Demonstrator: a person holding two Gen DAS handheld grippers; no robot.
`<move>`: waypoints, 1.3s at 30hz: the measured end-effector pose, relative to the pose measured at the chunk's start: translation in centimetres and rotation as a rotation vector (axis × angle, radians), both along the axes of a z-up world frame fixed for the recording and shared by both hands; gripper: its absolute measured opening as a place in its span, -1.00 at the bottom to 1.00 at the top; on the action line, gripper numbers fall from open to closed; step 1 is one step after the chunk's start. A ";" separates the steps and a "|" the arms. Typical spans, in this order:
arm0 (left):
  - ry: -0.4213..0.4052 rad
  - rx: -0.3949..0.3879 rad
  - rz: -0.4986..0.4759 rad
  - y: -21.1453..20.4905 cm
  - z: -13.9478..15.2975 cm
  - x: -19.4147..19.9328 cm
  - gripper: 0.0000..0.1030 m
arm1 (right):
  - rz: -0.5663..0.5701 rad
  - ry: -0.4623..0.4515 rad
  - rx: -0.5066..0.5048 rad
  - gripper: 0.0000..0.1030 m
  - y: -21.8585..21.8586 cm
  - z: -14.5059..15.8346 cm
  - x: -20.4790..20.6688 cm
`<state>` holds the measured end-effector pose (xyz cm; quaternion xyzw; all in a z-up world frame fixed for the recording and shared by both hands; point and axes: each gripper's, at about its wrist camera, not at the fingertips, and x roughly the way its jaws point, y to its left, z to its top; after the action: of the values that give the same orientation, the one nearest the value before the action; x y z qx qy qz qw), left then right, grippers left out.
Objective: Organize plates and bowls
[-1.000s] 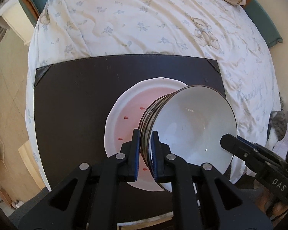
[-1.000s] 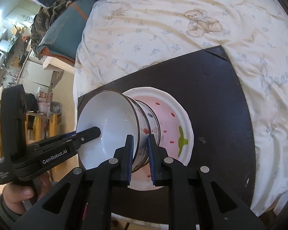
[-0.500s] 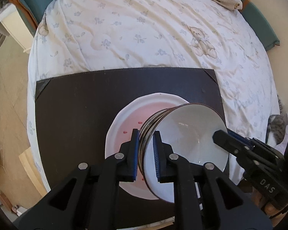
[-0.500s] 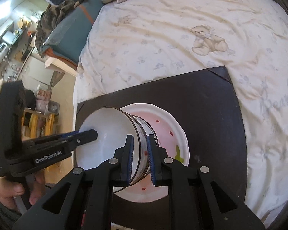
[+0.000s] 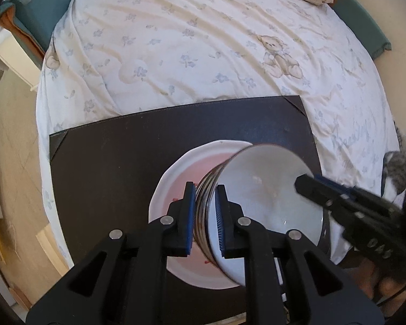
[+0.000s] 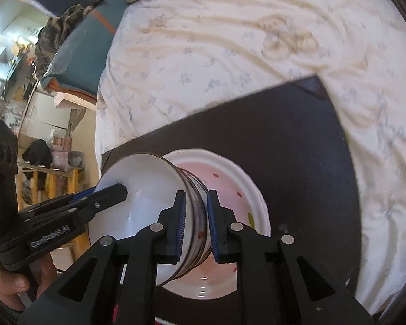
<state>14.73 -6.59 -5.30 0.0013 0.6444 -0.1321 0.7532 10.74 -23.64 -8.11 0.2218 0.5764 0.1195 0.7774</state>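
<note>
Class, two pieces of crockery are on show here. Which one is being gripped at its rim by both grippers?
The white bowl with the dark rim: the left gripper and right gripper each pinch its wall. The pink-centred plate below lies untouched on the dark mat.

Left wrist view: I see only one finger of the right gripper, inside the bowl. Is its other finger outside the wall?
Observer: Yes. The right wrist view shows the right gripper shut on the wall of the bowl, with one finger inside and one outside.
Operator: The bowl hides the right part of the plate. Is something lying there?
Observer: I see nothing loose. That part of the plate shows only red specks and a green mark, apparently printed.
</note>
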 end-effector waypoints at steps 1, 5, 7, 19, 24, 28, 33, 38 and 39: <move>0.012 0.000 0.003 0.2 0.0 -0.1 -0.77 | 0.002 -0.004 0.006 -0.66 0.0 0.3 -0.1; 0.006 -0.038 0.025 1.0 0.6 -0.5 -0.75 | -0.006 0.026 0.039 -0.59 -0.7 0.5 -0.8; -0.019 -0.064 0.037 1.4 1.2 -0.4 -0.75 | -0.004 0.029 0.054 -0.59 -0.9 0.6 -1.2; -0.059 -0.100 0.036 1.7 1.9 -1.1 -0.88 | 0.029 -0.022 0.030 -0.71 -0.3 1.4 -2.4; -0.044 -0.091 0.052 1.7 1.7 -1.1 -0.88 | 0.025 -0.016 0.041 -0.71 -0.4 1.3 -2.4; -0.018 -0.092 0.063 1.7 1.5 -0.7 -0.88 | 0.013 -0.001 0.051 -0.72 -0.4 1.2 -2.2; 0.043 -0.109 0.110 2.1 1.2 0.0 -0.87 | -0.022 0.028 0.114 -0.72 -1.3 0.6 -1.9; 0.063 -0.097 0.112 2.0 0.7 0.3 -0.87 | -0.034 0.048 0.184 -0.72 -2.2 0.5 -1.5; 0.064 -0.100 0.113 2.0 0.7 0.3 -0.87 | -0.033 0.047 0.181 -0.72 -2.1 0.6 -1.5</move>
<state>15.00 -4.62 -4.60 -0.0771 0.6598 -0.1214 0.7375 9.24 -25.76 -7.55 0.3034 0.5776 0.1530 0.7422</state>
